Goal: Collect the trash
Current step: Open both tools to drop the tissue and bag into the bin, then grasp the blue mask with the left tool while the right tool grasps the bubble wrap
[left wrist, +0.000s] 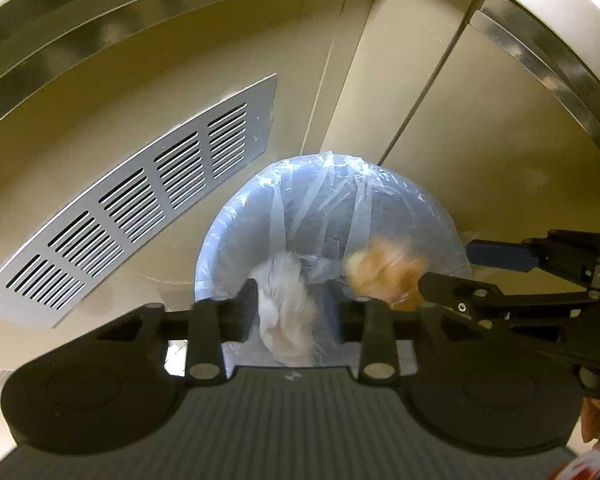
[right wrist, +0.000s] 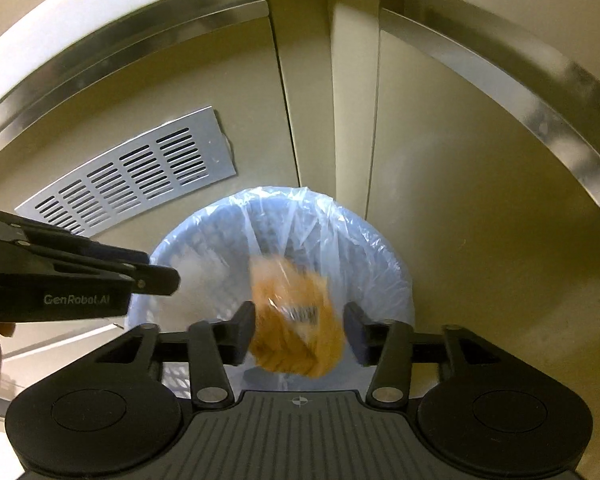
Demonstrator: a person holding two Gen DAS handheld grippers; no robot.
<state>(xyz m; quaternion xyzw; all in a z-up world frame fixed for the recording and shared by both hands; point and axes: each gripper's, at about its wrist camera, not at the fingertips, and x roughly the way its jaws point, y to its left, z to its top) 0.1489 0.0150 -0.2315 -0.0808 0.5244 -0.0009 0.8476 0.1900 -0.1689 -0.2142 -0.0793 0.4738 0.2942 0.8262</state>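
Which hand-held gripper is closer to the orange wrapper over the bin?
Right. The right hand-held gripper has the blurred orange wrapper between its open fingers; the left hand-held gripper is beside it, around a white wad.

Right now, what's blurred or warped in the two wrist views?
Left wrist: the orange wrapper and the white crumpled plastic are motion-smeared over the lined bin; the vent grille stays sharp but bows with the fisheye. Right wrist: the same orange wrapper is smeared, its barcode unreadable; the steel trim curves and shows soft glare.
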